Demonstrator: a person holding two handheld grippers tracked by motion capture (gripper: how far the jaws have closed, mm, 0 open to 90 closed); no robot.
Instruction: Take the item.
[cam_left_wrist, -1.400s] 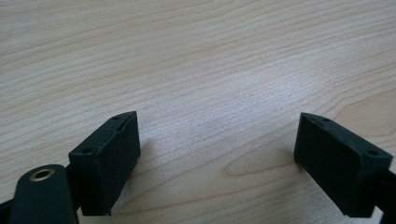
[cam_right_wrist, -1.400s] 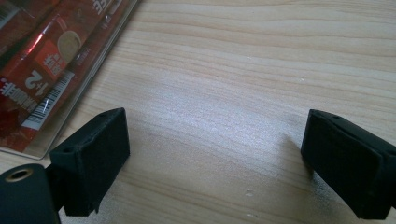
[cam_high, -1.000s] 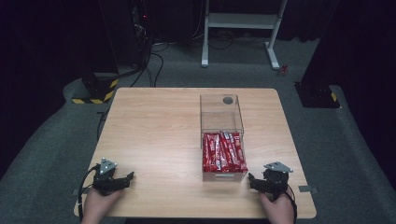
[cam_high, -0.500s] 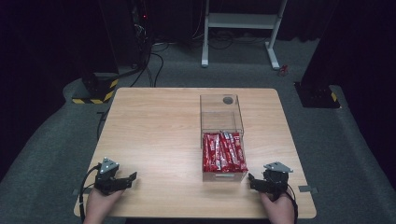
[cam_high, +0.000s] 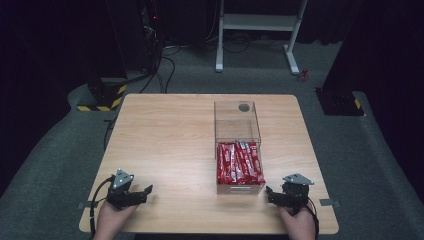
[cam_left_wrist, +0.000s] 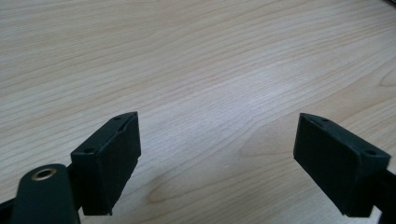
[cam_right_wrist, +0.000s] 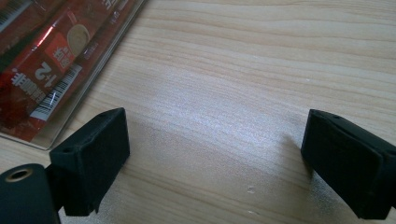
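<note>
Two grippers, left (cam_high: 145, 190) and right (cam_high: 269, 192), resting at near table (cam_high: 170, 145) edge, jaws spread wide, gripping nothing. Just beyond right gripper: clear box (cam_high: 237, 135) holding red packets (cam_high: 239, 162), near end.

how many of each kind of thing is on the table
clear box: 1
batch of red packets in the box, too tightly packed to count singly: 1
gripper: 2, left gripper and right gripper, both open
total: 4
</note>
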